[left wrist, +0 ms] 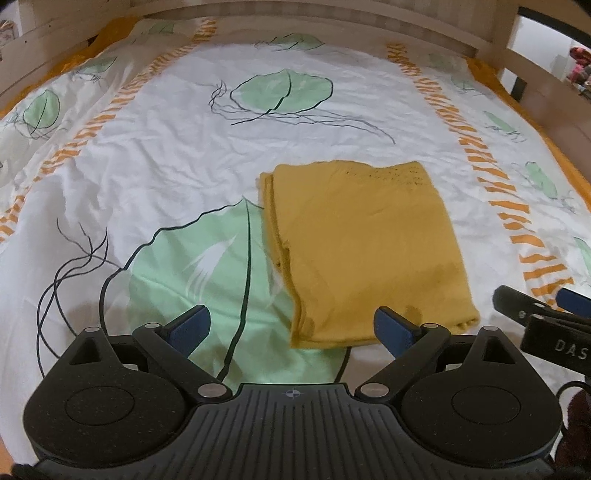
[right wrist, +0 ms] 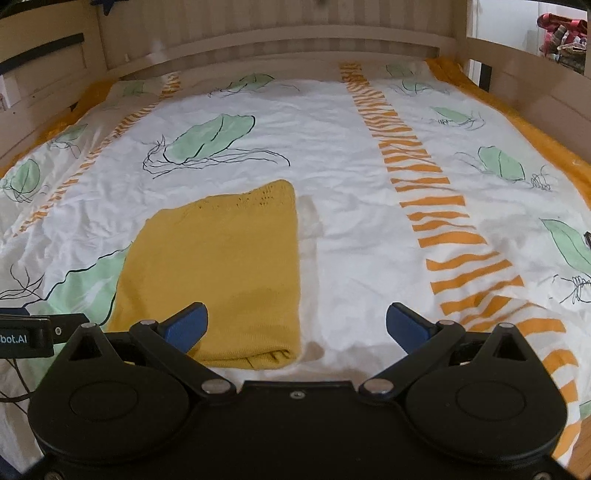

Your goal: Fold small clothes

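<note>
A mustard-yellow knit garment (left wrist: 365, 251) lies folded into a flat rectangle on the bed sheet (left wrist: 155, 155), with layered edges along its left side. It also shows in the right wrist view (right wrist: 218, 269). My left gripper (left wrist: 291, 326) is open and empty, just in front of the garment's near edge, not touching it. My right gripper (right wrist: 297, 325) is open and empty, over the garment's near right corner. The right gripper also shows at the right edge of the left wrist view (left wrist: 546, 317).
The white sheet has green leaf prints and orange striped bands (right wrist: 436, 206). A wooden bed frame (right wrist: 280, 40) runs along the far side and both sides. An orange blanket edge (right wrist: 517, 122) lies at the right. Room clutter (right wrist: 563, 33) shows beyond the frame.
</note>
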Available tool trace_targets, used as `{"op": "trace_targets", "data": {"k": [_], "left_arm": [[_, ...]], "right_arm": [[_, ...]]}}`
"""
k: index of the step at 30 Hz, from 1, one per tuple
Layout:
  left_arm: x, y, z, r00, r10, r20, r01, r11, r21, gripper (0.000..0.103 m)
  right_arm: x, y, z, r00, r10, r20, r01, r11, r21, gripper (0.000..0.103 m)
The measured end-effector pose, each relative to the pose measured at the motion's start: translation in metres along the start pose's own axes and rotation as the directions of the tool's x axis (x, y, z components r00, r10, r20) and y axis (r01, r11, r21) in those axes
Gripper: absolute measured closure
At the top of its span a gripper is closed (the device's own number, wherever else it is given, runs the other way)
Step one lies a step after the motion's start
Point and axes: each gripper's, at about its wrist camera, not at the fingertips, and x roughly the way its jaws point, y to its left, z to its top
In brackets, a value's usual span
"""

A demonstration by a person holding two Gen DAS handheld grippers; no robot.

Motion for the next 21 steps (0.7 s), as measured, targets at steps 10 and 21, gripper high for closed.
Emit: {"op": "trace_targets", "data": {"k": [10, 21], "left_arm": [[0.0057, 0.008, -0.0051, 1.0, 0.003, -0.026, -0.003, 1.0, -0.017, 0.007], [0.0073, 0.0091, -0.0052, 1.0, 0.004, -0.03, -0.004, 1.0, -0.019, 0.007]], "right_arm": [[0.0024, 0.004, -0.0024, 0.999, 0.014, -0.032, -0.014, 1.0, 0.002, 0.0], [0.0055, 0.0057, -0.0023, 0.999, 0.02, -0.046, -0.02, 1.0, 0.009, 0.0]]}}
